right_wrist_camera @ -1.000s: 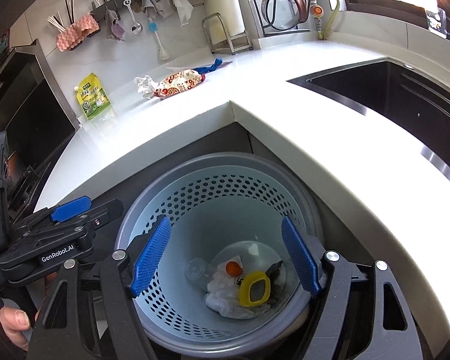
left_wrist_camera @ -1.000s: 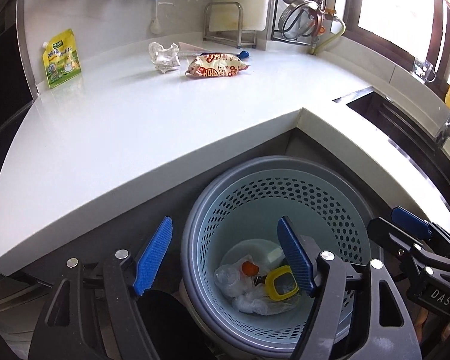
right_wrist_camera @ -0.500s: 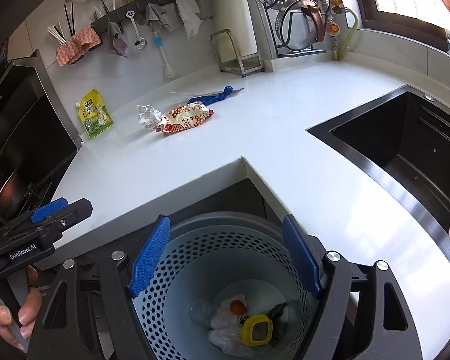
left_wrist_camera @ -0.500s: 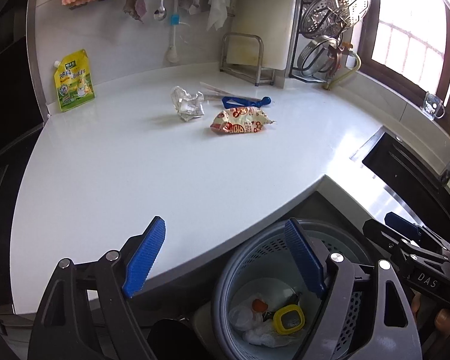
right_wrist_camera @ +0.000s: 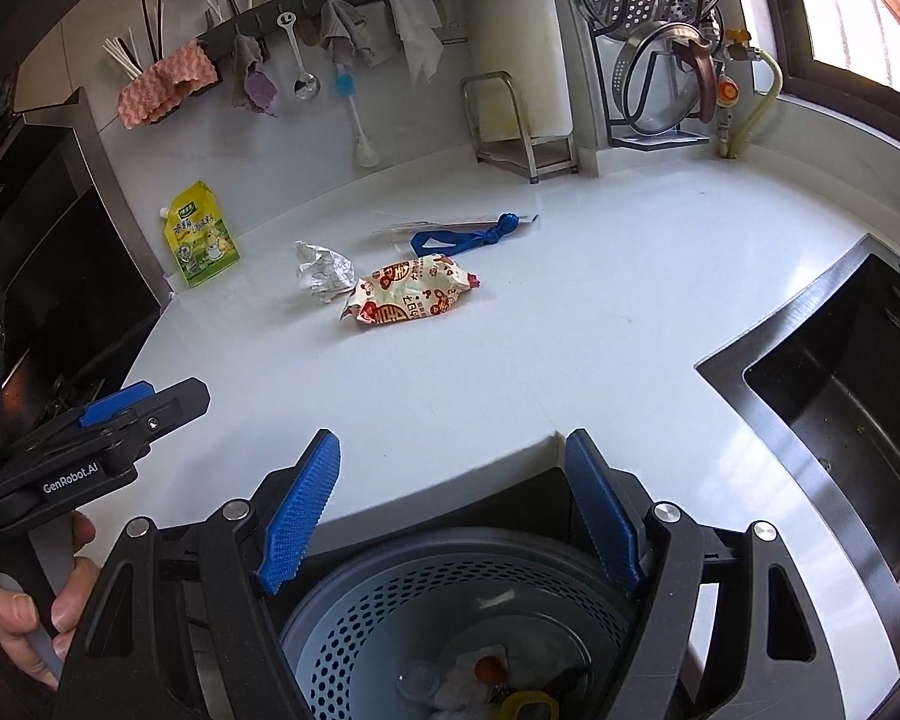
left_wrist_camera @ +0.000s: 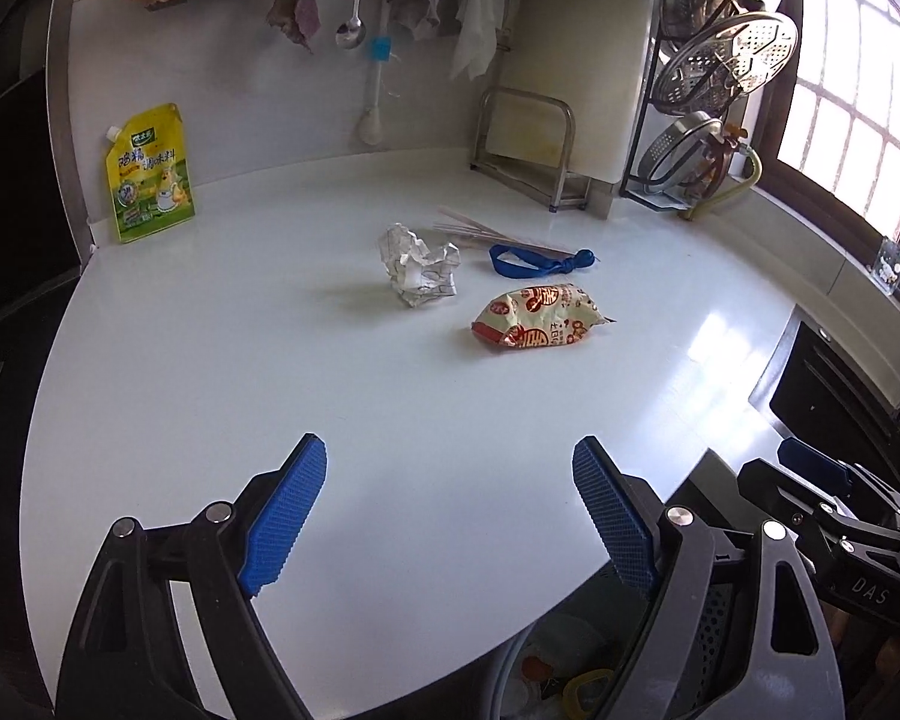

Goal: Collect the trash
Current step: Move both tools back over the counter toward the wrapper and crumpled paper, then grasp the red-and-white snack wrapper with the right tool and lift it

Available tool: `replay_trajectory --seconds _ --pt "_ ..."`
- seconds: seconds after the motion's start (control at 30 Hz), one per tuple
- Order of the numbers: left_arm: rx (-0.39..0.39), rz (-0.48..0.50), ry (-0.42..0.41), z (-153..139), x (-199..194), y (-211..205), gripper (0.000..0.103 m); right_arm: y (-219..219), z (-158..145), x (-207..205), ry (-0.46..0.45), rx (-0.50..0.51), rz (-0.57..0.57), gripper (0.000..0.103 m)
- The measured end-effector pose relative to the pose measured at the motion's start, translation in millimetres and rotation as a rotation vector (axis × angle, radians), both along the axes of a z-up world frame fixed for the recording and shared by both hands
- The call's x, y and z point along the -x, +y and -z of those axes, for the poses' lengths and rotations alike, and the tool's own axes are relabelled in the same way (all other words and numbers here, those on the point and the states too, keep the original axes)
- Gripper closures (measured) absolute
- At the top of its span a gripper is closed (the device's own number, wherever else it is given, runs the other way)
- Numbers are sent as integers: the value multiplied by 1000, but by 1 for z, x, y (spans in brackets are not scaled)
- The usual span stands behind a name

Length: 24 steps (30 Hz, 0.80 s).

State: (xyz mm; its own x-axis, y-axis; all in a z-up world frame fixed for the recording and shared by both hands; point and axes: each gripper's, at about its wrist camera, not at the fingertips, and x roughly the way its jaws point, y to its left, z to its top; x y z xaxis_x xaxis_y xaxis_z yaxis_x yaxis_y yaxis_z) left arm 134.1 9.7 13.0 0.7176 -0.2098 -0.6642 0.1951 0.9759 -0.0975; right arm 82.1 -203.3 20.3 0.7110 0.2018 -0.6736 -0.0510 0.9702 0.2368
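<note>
Nearest in the right wrist view, a round perforated pale-blue waste basket with a grey rim [right_wrist_camera: 390, 588] is seen below the counter edge, with crumpled white scraps, an orange cap and a yellow ring lying at its bottom. The right gripper [right_wrist_camera: 450, 510] is held above that basket with its blue-padded jaws spread wide and nothing between them. The left gripper [left_wrist_camera: 450, 516] is held over the near part of the white glossy counter [left_wrist_camera: 270, 390]; its jaws are opening, already wide, and nothing is caught between them. In the right wrist view the left gripper is seen from the side at the left edge, with a person's hand [right_wrist_camera: 36, 618] wrapped round its handle. Farther out, near the middle of the counter, a red-and-cream printed snack wrapper [left_wrist_camera: 540, 317] is seen lying flat, with a crumpled ball of white paper [left_wrist_camera: 420, 266] near its left and apart from it. Just behind the wrapper a knotted blue band [left_wrist_camera: 537, 259] is laid, and a bundle of thin sticks in a clear sleeve [left_wrist_camera: 486, 231] is seen just behind the band. A black sink [right_wrist_camera: 840, 396] is set into the counter at the right. At the back left a yellow-green seasoning pouch [left_wrist_camera: 149, 174] is stood upright against the wall, where cloths and a ladle are hung.
</note>
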Motion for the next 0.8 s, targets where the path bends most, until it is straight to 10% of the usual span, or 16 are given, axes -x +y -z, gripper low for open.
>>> replay_trajectory --seconds 0.8 --pt "-64 -101 15 11 -105 31 18 25 10 -149 72 33 -96 29"
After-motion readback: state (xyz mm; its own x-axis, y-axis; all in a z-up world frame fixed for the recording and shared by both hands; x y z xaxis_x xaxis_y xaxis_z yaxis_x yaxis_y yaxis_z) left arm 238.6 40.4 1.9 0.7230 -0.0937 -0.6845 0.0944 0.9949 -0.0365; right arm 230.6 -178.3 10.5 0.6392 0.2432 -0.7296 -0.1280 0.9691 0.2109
